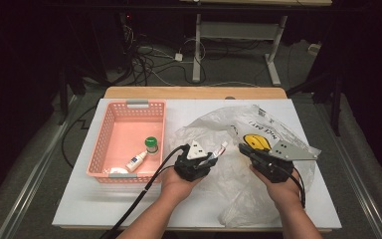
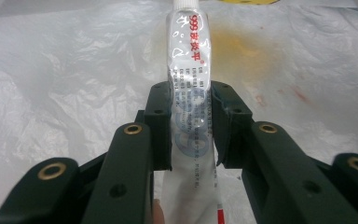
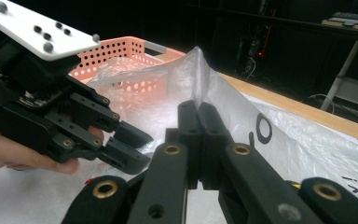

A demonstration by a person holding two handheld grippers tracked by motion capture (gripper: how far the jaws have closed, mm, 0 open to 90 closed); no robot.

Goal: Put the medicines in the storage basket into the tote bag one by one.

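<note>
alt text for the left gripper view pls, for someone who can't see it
The left gripper has its two black jaws closed on the sides of a white tube printed with red and grey text, cap end pointing away from the camera. Behind it lies a crumpled translucent plastic bag with a blurred yellow patch showing through.

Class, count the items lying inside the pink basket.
2. A green-capped bottle stands near the pink basket's right wall; a small white bottle lies below it, near the front corner. The walls may hide more.
</note>
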